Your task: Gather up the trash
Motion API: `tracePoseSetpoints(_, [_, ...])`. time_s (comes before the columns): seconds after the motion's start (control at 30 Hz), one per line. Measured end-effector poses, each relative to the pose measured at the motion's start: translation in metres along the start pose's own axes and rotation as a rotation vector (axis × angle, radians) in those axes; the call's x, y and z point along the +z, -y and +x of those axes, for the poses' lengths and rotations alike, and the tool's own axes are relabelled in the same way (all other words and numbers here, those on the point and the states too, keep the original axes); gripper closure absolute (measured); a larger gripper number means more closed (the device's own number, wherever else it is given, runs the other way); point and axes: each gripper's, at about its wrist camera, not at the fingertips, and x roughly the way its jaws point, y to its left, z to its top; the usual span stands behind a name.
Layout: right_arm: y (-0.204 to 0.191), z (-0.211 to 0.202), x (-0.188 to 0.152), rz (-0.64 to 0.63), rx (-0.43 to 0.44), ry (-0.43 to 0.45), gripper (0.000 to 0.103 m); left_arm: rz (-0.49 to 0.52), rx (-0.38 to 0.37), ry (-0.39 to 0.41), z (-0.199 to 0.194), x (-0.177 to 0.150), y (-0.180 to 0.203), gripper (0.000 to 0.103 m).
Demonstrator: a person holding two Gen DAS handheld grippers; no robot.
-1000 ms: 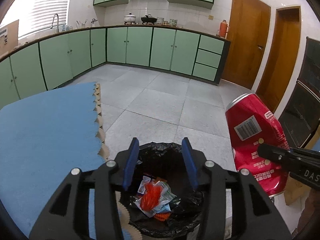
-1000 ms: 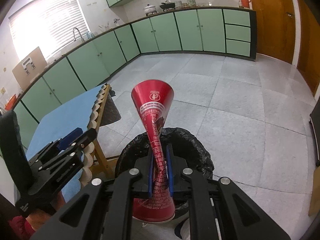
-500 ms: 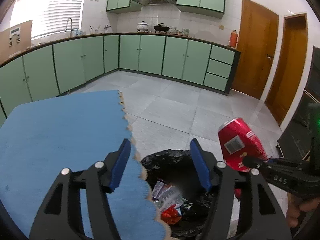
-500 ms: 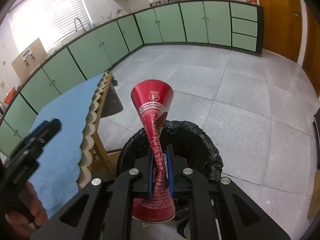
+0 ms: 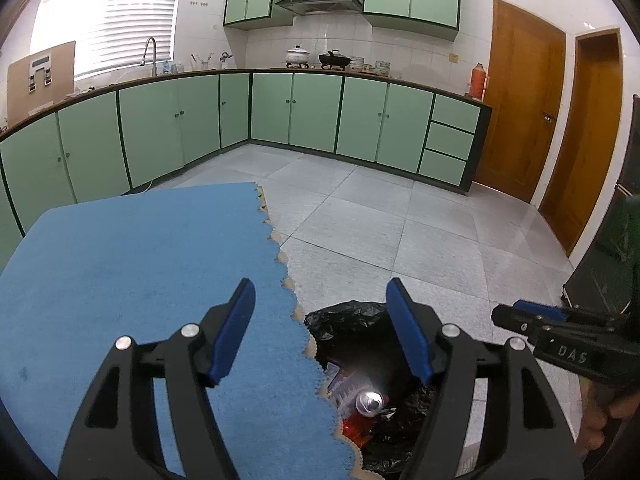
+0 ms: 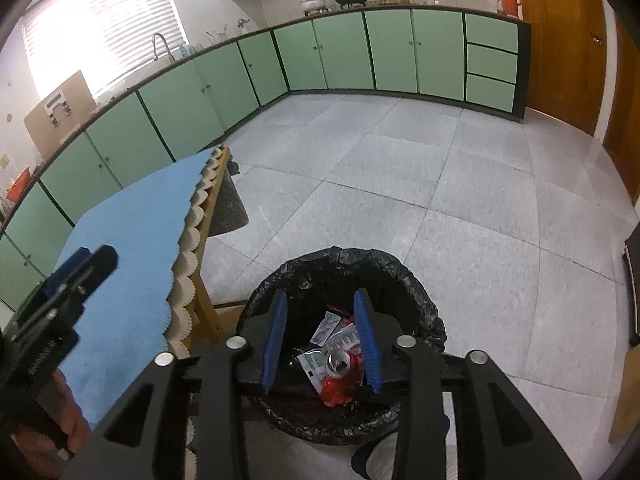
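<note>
Now, right gripper (image 6: 322, 344): jaws opening, nothing pinched between them.
Can (image 6: 340, 364): below the right gripper, lying on wrappers in the bin (image 6: 420, 292).
Left gripper (image 5: 320, 332): jaws opening, empty.
Blue cloth (image 5: 132, 264): under its left finger; bin below its right finger.

Kitchen before me: green cabinets (image 5: 312, 116) line two walls; grey tiled floor (image 5: 360, 216) below them, blinded window (image 5: 108, 16) (bright daylight) above, wooden doors (image 5: 520, 108) right.
</note>
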Motion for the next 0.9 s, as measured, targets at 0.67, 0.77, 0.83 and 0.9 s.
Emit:
tracePoseSetpoints(0.67, [-0.015,-0.046,0.014,-0.024,-0.053,0.091,0.006,0.036,0.022,0.063,-0.034,0.002,-0.005,0.013])
tracePoseSetpoints(0.77, [-0.017,-0.051,0.015,-0.025,-0.044,0.093,0.006,0.044,0.025,0.065,-0.039,0.003,-0.005,0.011])
tracePoseSetpoints(0.83, [-0.019,-0.055,0.015,-0.032,-0.042,0.098,0.006,0.042,0.027,0.070,-0.044,0.003,-0.007,0.010])
tracePoseSetpoints(0.9, [-0.021,-0.059,0.014,-0.035,-0.039,0.102,0.006,0.035,0.028,0.076,-0.050,0.004,-0.010,0.009])
